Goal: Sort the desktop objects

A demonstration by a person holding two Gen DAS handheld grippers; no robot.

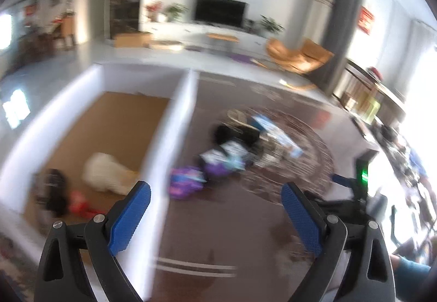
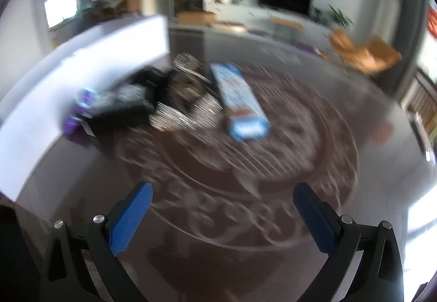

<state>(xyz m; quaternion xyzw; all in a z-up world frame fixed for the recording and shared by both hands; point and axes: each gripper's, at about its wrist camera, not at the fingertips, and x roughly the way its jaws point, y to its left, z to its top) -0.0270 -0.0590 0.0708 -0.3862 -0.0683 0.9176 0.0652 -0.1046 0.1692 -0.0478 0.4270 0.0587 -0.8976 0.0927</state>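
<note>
A: How do the two grippers stand?

B: The left gripper (image 1: 215,209) has its blue fingers (image 1: 131,217) spread wide with nothing between them. It hangs over the white box (image 1: 174,121) wall where that meets the dark worktop (image 1: 218,233). The right gripper (image 2: 222,216) is spread just as wide and also empty, above the patterned middle of the worktop.

A: And the things to sort?

B: Both views are blurred, so details are poor. A heap lies on the worktop just beside the box's outer wall: a long blue and white carton (image 2: 239,99) on its side, silvery ribbed pieces (image 2: 185,113) touching its near flank, a black item (image 2: 120,108), and purple packets (image 1: 185,184) nearest the box.

A: Anything in the box?

B: Yes, on its brown cardboard floor, toward the near corner: a cream soft lump (image 1: 106,173), a dark object (image 1: 54,190) and something red (image 1: 79,205) beside it. What each is, I cannot tell.

A: Do the grippers touch anything?

B: No, both are apart from the heap.
</note>
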